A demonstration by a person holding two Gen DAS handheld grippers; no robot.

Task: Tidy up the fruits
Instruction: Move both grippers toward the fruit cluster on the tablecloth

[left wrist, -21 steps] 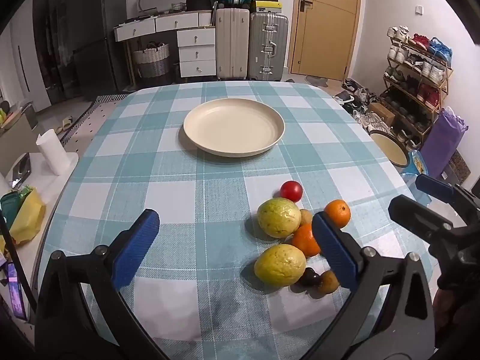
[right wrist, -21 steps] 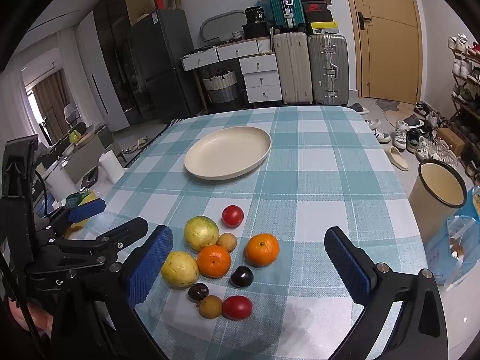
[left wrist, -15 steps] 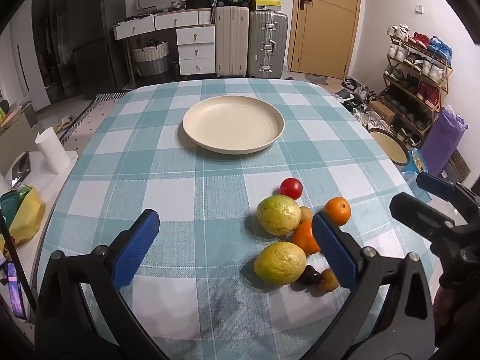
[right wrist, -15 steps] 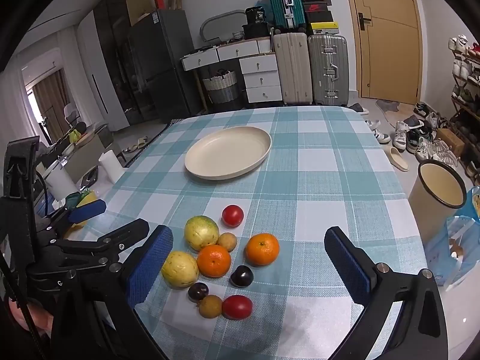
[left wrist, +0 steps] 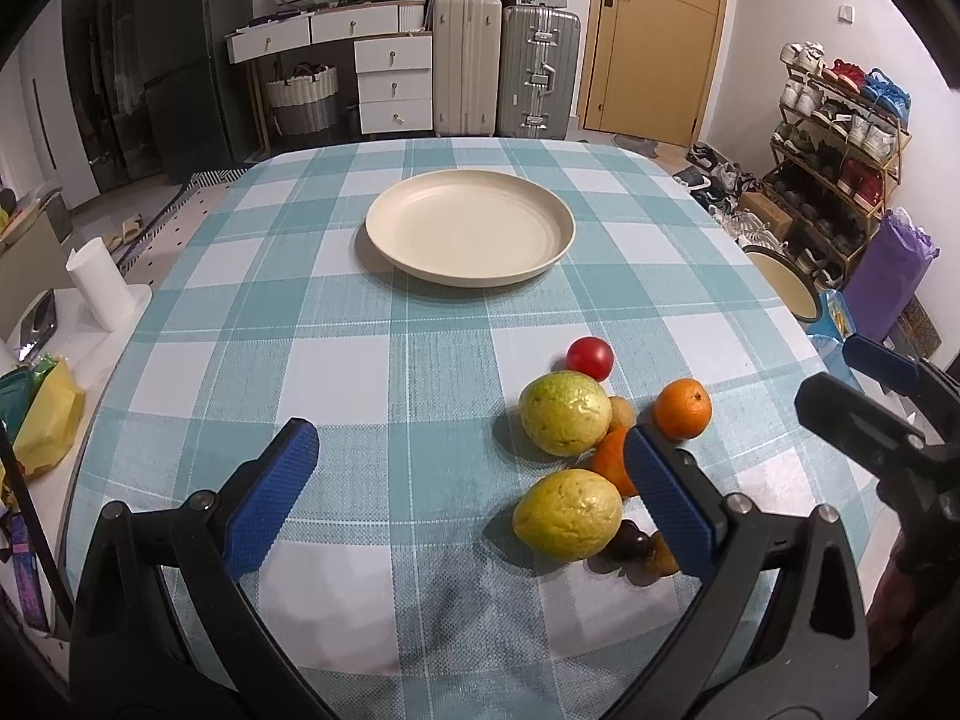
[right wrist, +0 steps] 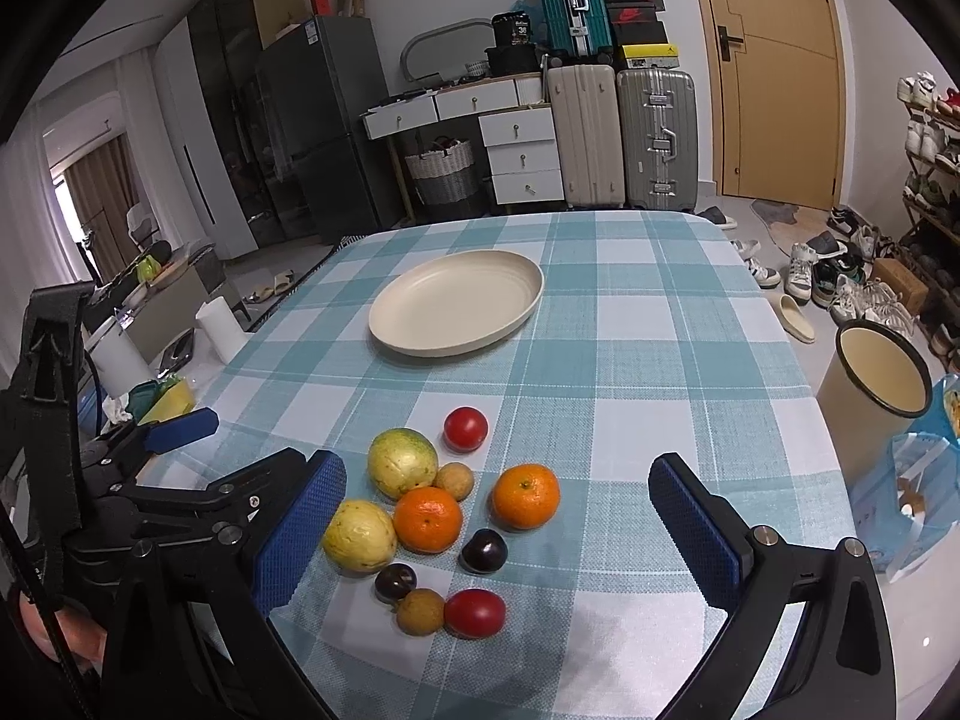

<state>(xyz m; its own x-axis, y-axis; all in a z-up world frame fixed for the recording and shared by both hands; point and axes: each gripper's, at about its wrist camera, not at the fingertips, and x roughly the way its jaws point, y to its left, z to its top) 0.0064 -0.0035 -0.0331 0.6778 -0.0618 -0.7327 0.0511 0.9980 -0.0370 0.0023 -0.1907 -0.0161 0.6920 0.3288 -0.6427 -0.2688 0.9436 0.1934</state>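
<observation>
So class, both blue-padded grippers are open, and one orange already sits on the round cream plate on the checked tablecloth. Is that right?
Not quite. The round cream plate holds nothing; both oranges lie on the checked tablecloth among the other fruit, as the right wrist view shows. The left gripper and right gripper are indeed open.

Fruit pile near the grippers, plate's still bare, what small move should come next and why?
Probably lower the right gripper onto the outer orange and close. Both grippers are wide open and hold nothing, the plate has no fruit on it, and that orange sits at the pile's edge with open cloth on its far side, so the fingers can straddle it without nudging its neighbours.
</observation>
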